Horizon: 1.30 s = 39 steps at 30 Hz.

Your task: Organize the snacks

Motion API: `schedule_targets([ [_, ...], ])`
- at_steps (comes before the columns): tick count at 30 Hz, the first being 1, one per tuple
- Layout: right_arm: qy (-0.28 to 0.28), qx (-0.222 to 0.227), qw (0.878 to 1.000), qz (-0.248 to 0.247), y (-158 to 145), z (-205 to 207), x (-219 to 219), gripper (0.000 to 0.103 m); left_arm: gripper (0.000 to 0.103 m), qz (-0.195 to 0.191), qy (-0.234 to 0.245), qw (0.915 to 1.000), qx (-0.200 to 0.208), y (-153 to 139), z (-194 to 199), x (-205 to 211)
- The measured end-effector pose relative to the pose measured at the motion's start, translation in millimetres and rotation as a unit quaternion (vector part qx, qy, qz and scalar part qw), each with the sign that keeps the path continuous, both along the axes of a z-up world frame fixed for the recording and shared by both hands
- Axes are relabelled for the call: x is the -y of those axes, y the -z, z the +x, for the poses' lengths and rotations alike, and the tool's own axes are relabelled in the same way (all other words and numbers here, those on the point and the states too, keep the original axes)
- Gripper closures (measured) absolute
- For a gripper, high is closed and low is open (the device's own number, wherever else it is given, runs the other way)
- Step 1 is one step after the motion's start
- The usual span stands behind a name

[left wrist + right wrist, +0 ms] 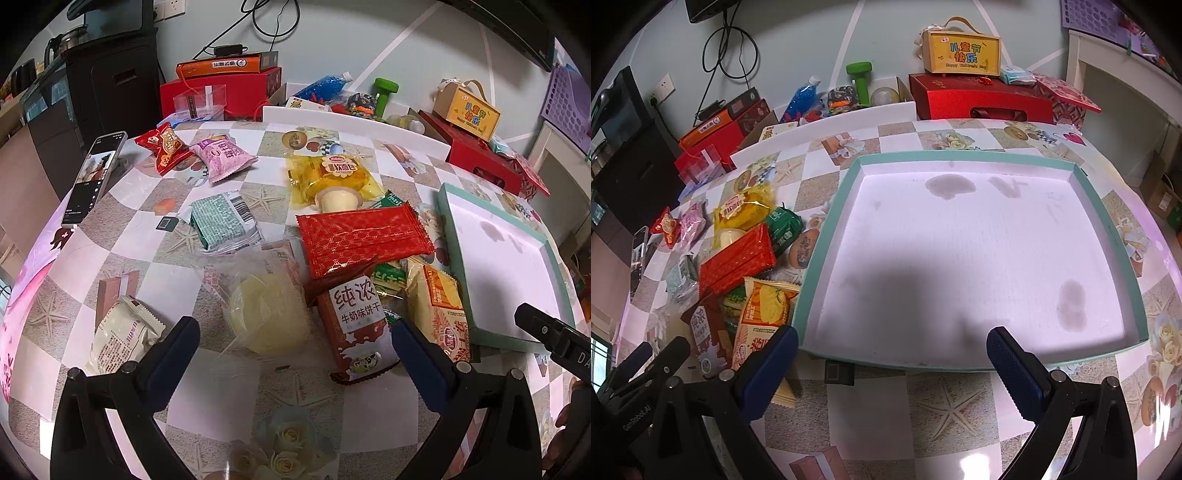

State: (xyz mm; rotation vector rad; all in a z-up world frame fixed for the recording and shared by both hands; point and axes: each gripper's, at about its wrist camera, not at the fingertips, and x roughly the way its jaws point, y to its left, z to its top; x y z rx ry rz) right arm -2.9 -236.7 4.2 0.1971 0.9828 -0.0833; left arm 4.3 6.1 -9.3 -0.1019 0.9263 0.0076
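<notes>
Several snack packs lie on the patterned table. In the left wrist view my left gripper (295, 343) is open and empty, just short of a clear-wrapped pale round cake (267, 319) and a brown milk-biscuit pack (356, 325). A red pack (362, 238), a yellow bread pack (332, 177), a teal pack (221, 221) and a cream pack (123, 338) lie around. A shallow teal-rimmed tray (827, 236) sits empty to the right. My right gripper (890, 354) is open and empty at the tray's near edge.
A phone (92, 177) leans at the table's left edge. Red (162, 147) and pink (221, 155) packs lie far left. Red gift boxes (979, 99), a yellow box (962, 51), a green dumbbell (860, 79) and a bottle (801, 98) stand behind the table.
</notes>
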Motion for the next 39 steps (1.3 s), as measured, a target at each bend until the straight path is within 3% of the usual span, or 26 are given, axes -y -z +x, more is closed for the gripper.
schedule_targets([
  [39, 0.002, -0.001, 1.0, -0.002, -1.8, -0.9, 0.5, 0.0, 0.0, -0.004, -0.001, 1.0, 0.0, -1.0, 0.1, -2.9],
])
